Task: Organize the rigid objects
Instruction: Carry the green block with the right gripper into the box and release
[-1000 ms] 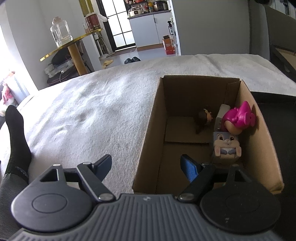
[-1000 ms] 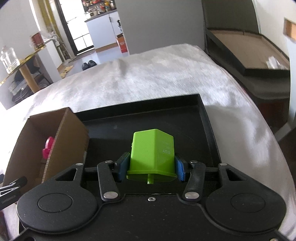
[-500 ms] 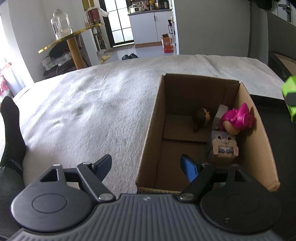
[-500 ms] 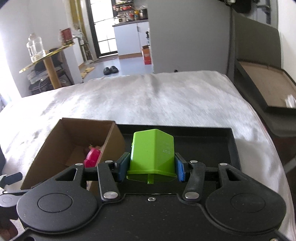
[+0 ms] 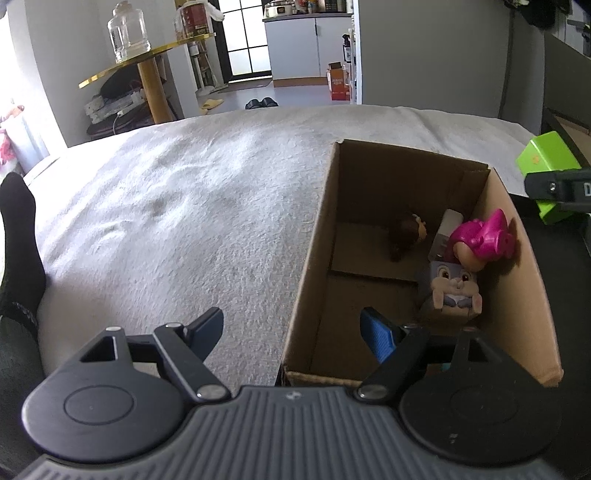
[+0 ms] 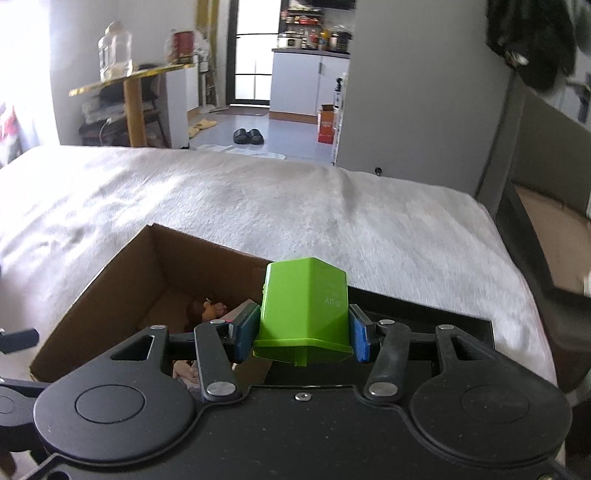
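Matt brown cardboard box [image 5: 517, 280] (glossy green plastic block [image 6: 304, 306]), fuzzy white blanket [image 5: 184, 206]

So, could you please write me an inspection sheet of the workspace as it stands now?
Surface: white fuzzy blanket with a black tray on it beside the box.
Job's things: open cardboard box holding a pink-haired doll, a grey bunny block and a brown figure; green block held above the box's tray-side wall.
Clutter: nothing seen on the blanket.
Grippers: left gripper open, at the box's near end; right gripper shut on the green block.
Cables: a white cable under the side table.
Surroundings: glass jar, slippers, orange carton, a socked foot.
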A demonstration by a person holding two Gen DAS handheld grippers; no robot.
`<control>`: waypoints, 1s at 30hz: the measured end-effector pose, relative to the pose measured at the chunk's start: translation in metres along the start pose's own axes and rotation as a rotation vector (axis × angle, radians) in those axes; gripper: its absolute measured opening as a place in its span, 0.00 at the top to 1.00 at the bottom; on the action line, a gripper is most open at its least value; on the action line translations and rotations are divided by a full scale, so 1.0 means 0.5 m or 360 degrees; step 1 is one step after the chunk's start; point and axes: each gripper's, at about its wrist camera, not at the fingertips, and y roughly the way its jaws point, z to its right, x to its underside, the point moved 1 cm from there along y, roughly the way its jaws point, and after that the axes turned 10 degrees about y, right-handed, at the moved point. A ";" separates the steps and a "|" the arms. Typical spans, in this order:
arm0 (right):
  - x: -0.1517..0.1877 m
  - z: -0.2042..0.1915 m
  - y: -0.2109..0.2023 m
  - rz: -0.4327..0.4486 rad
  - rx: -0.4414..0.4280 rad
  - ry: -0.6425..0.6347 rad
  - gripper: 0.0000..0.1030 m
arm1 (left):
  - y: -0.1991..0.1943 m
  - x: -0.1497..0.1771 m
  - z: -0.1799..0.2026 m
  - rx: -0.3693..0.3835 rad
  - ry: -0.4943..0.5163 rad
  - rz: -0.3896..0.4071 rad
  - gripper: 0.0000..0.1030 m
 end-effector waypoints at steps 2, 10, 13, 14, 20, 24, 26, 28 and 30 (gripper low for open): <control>-0.003 -0.012 0.003 0.0020 -0.0015 -0.0041 0.52 | 0.002 -0.002 -0.004 0.0001 -0.0008 -0.0005 0.22; -0.006 -0.043 0.010 0.0040 -0.0109 -0.0095 0.52 | 0.005 -0.001 -0.009 0.0022 -0.0034 -0.0008 0.22; -0.006 -0.056 0.019 0.0029 -0.0128 -0.0109 0.51 | 0.003 -0.002 -0.013 0.0028 -0.0050 0.0005 0.22; -0.005 -0.059 0.021 0.0025 -0.0140 -0.0110 0.51 | 0.003 -0.002 -0.013 0.0028 -0.0053 0.0007 0.22; 0.008 -0.073 0.035 -0.0049 -0.0212 -0.0126 0.39 | 0.004 -0.001 -0.006 0.0013 -0.0040 -0.0002 0.23; 0.018 -0.062 0.039 -0.0141 -0.0260 -0.0079 0.39 | 0.005 -0.002 -0.002 0.0011 -0.0025 0.0001 0.23; 0.025 -0.054 0.039 -0.0191 -0.0288 -0.0054 0.39 | 0.004 -0.002 0.000 0.0007 -0.0015 0.0003 0.22; 0.029 -0.043 0.032 -0.0198 -0.0335 -0.0006 0.39 | 0.003 -0.002 -0.001 0.0003 -0.0011 0.0004 0.22; 0.030 -0.037 0.025 -0.0189 -0.0355 0.0020 0.43 | 0.001 -0.002 -0.001 -0.0003 -0.0010 0.0004 0.23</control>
